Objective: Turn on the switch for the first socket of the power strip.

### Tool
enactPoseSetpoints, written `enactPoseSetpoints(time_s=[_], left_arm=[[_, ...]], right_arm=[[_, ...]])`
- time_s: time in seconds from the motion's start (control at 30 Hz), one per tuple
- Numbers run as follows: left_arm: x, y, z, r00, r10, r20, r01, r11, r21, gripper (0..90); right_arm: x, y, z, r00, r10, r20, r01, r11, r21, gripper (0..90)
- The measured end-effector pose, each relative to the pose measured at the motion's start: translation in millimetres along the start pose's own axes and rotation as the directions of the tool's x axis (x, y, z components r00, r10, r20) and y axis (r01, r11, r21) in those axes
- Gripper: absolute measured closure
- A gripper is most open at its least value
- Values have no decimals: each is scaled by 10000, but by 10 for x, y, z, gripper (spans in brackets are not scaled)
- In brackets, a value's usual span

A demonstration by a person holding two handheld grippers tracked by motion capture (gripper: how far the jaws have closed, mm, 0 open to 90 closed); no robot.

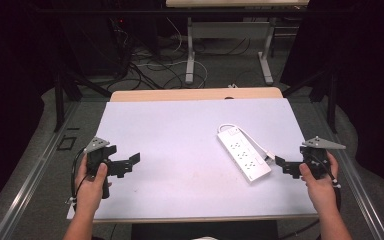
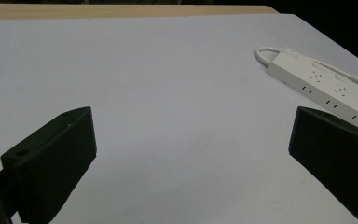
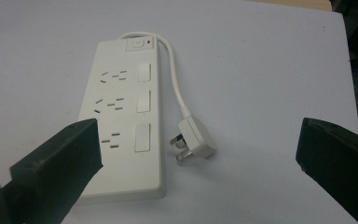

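Note:
A white power strip (image 1: pixel 243 152) with three sockets lies flat on the white table surface (image 1: pixel 180 140), right of centre. Its short cord (image 3: pixel 177 79) loops back from the switch end, and the plug (image 3: pixel 193 137) rests loose on the table beside the strip. My right gripper (image 1: pixel 284 167) is held just right of the strip, jaws open and pointing at it, nothing between them (image 3: pixel 198 154). My left gripper (image 1: pixel 130 164) hovers over the table's left side, open and empty (image 2: pixel 191 154). From it the power strip (image 2: pixel 321 84) lies far off to the right.
A strip of bare wood (image 1: pixel 195 94) runs along the table's far edge. Beyond it the floor carries loose cables (image 1: pixel 150 70) and the legs of another table (image 1: pixel 190 55). Dark curtains close off both sides.

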State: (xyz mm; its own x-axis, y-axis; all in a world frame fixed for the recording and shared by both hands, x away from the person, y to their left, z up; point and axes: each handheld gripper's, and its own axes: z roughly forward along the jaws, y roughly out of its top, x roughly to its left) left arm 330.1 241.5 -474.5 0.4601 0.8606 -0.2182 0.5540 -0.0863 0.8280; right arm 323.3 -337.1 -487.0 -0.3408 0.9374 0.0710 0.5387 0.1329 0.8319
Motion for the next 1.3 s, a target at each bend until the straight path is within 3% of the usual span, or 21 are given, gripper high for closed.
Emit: enactPoseSetpoints(time_s=[0.17, 0.53, 0.83, 0.9, 0.93, 1.3], left_arm=[[7, -24, -7, 10000, -22, -15, 22, 9999, 105, 7], [40, -25, -114, 9997, -142, -201, 139, 9998, -172, 7], [43, -28, -132, 9998, -74, -192, 70, 9998, -174, 7], [38, -30, -133, 9998, -69, -188, 66, 9998, -191, 7], [35, -31, -135, 9998, -80, -187, 77, 9998, -190, 8], [16, -40, -150, 9998, -96, -187, 93, 9998, -162, 7]], right_arm=[[-28, 16, 9, 10000, 75, 32, -75, 10000, 25, 0], [42, 51, 53, 9998, -138, -169, 140, 9998, 155, 0], [79, 67, 32, 9993, -325, -163, 326, 9994, 92, 0], [90, 68, 46, 9994, -304, -133, 302, 9995, -129, 0], [91, 81, 24, 9993, -326, -203, 328, 9994, 108, 0], [143, 179, 21, 9974, -660, -294, 671, 9971, 359, 0]])
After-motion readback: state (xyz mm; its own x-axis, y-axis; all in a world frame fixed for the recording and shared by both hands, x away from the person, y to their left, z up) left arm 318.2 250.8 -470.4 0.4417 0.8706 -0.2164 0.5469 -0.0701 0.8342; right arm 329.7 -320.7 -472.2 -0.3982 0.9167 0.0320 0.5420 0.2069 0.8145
